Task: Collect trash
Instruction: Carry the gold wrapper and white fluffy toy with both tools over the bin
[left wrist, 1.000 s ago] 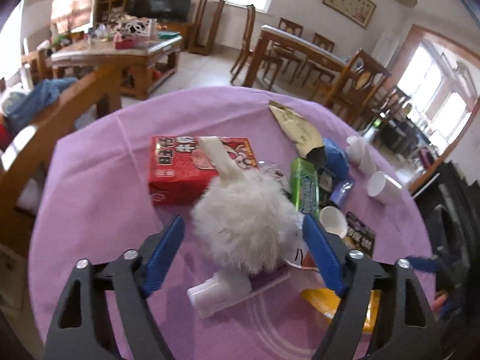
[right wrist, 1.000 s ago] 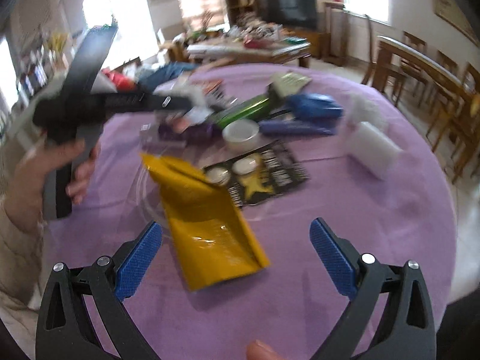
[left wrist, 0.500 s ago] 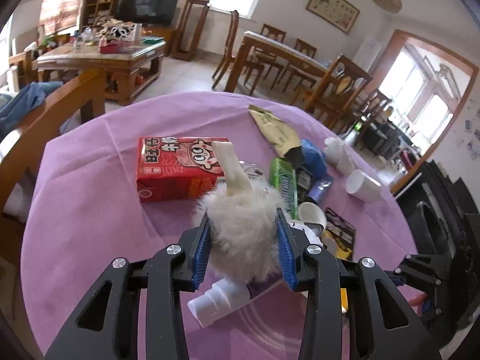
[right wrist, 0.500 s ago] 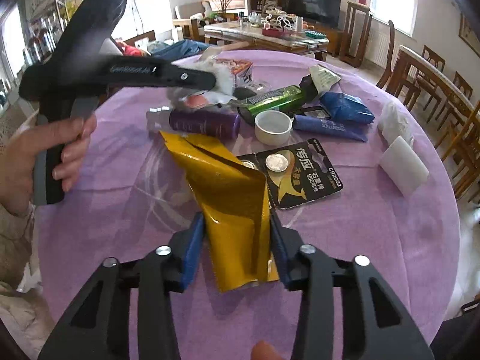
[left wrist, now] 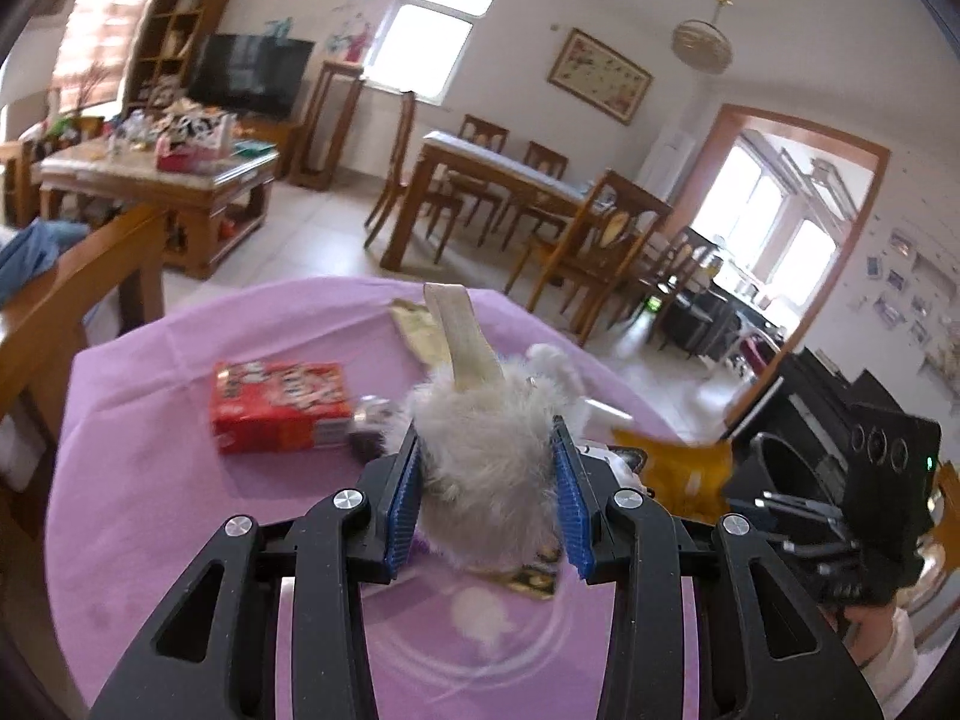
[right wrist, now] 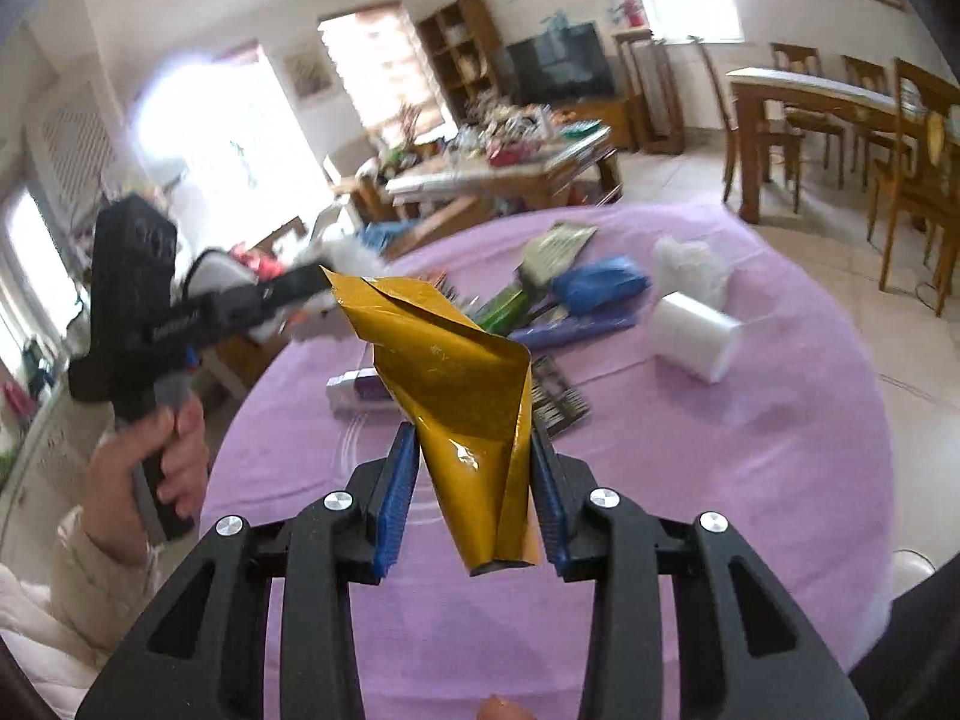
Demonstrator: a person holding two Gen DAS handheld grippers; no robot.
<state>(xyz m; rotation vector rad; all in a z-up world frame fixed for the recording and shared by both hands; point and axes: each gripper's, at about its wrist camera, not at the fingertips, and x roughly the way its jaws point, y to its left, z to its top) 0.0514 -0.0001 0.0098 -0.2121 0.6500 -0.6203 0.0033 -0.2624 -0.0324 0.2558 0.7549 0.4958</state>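
Above the round table (left wrist: 150,480) with its purple cloth, both grippers carry trash. The left gripper (left wrist: 487,495) pinches a white fluffy toy (left wrist: 486,450) between its blue pads, its pale strip pointing up and away. The right gripper (right wrist: 474,501) pinches a crumpled yellow foil bag (right wrist: 456,384), whose long axis runs forward from the jaws and up. Both things hang clear of the cloth. No bin is visible, so I cannot tell which way the drop lies. Toward the far edge remain a red box (left wrist: 279,405), a blue packet (right wrist: 600,288) and a white cup (right wrist: 696,333); the right gripper seems nearer to these last two.
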